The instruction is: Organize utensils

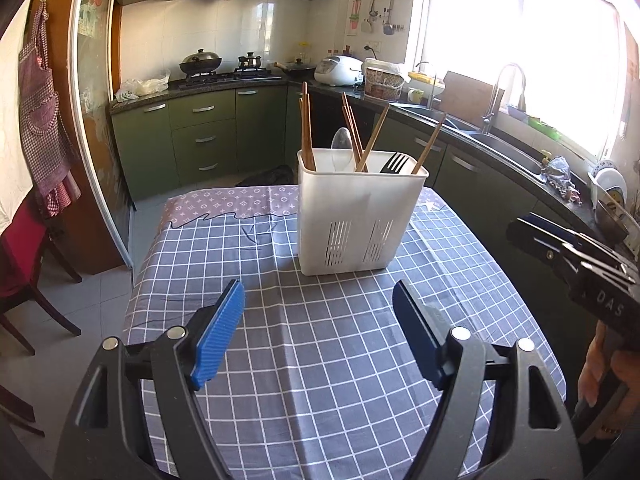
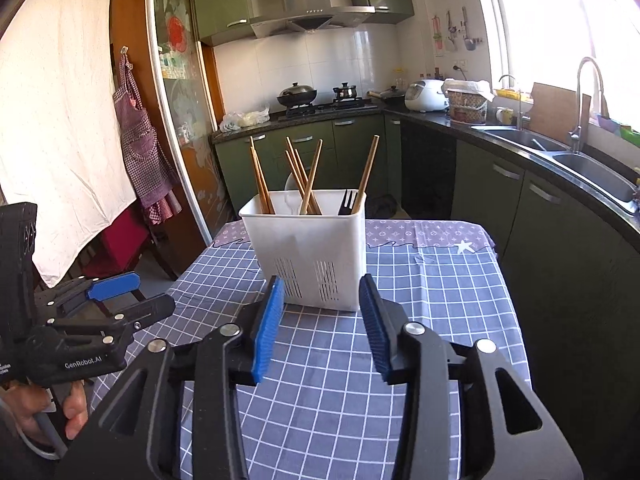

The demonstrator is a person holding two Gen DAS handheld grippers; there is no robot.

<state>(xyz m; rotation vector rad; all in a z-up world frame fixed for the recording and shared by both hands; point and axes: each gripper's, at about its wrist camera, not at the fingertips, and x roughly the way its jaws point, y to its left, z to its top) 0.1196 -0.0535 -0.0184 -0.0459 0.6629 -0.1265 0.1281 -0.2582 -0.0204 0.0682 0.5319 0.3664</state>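
A white plastic utensil holder [image 1: 352,216] stands upright on the checked tablecloth [image 1: 320,340]. It holds several wooden chopsticks [image 1: 307,128], a pale spoon [image 1: 342,140] and a black fork [image 1: 394,162]. It also shows in the right wrist view [image 2: 310,248] with chopsticks [image 2: 306,178] and fork [image 2: 347,202]. My left gripper [image 1: 318,292] is open and empty, a little short of the holder. My right gripper [image 2: 322,286] is open and empty, its tips close in front of the holder. Each gripper appears at the edge of the other's view.
The table's left edge [image 1: 140,280] drops to the floor, with a red chair [image 1: 24,264] beside it. Green kitchen cabinets [image 1: 208,136] and a counter with a sink [image 2: 560,152] run behind and along the right side.
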